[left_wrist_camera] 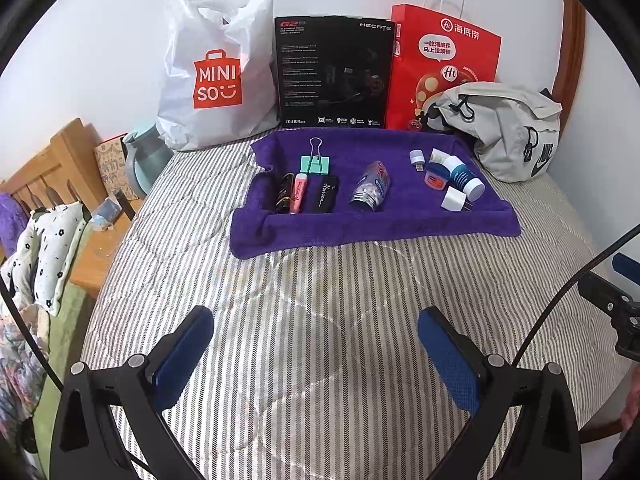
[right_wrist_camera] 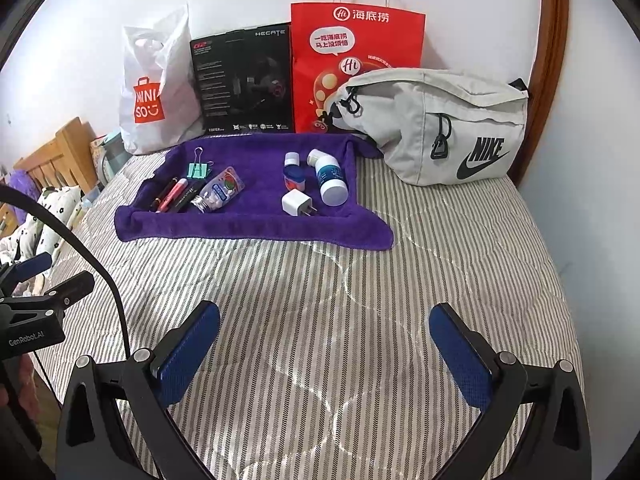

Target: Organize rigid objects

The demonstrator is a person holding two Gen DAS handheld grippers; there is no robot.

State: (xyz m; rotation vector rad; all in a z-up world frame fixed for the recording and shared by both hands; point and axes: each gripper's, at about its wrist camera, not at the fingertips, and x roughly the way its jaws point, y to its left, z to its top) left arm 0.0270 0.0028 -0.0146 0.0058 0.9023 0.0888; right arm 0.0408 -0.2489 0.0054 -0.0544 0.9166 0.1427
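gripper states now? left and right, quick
Left gripper: open, holding nothing, over the striped bedcover.
Right gripper: open, holding nothing, short of the purple towel.

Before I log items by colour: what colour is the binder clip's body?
Mint green, with silver wire handles: binder clip, clearest in the left wrist view.

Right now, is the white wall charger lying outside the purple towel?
No, the white wall charger lies on the purple towel, near its front edge.
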